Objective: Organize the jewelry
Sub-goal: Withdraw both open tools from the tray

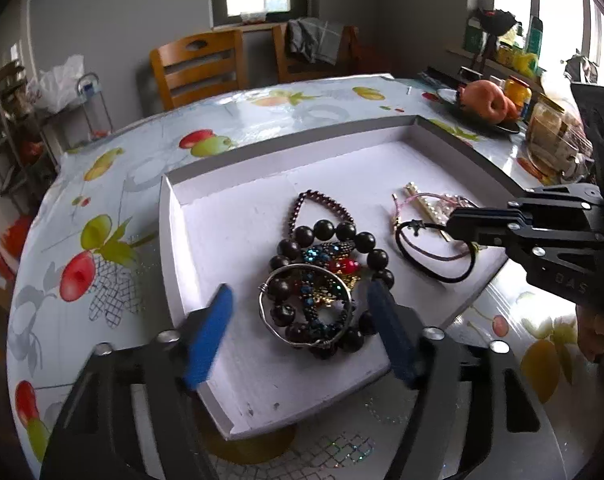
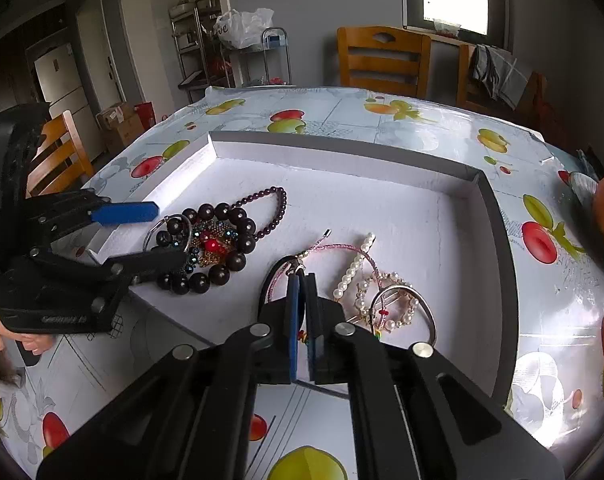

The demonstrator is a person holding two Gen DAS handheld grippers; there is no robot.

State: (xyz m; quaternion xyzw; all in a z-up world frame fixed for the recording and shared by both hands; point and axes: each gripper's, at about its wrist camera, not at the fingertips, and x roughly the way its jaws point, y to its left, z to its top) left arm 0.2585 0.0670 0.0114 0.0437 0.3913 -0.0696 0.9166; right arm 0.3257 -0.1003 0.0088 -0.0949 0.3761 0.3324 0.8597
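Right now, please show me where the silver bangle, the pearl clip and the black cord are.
silver bangle (image 1: 344, 322), left wrist view, right side of the wire ring.
pearl clip (image 2: 354, 266), right wrist view, middle of the pearl row.
black cord (image 1: 438, 274), left wrist view, lower curve of the loop.

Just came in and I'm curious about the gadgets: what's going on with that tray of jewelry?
A person is sorting jewelry in a shallow white tray with two handheld grippers. The right gripper is shut on a black cord bracelet in the pile with the pearl hair clip. The left gripper is open, its blue fingers on either side of the dark bead bracelet heap, which also holds a silver bangle, gripping nothing yet.
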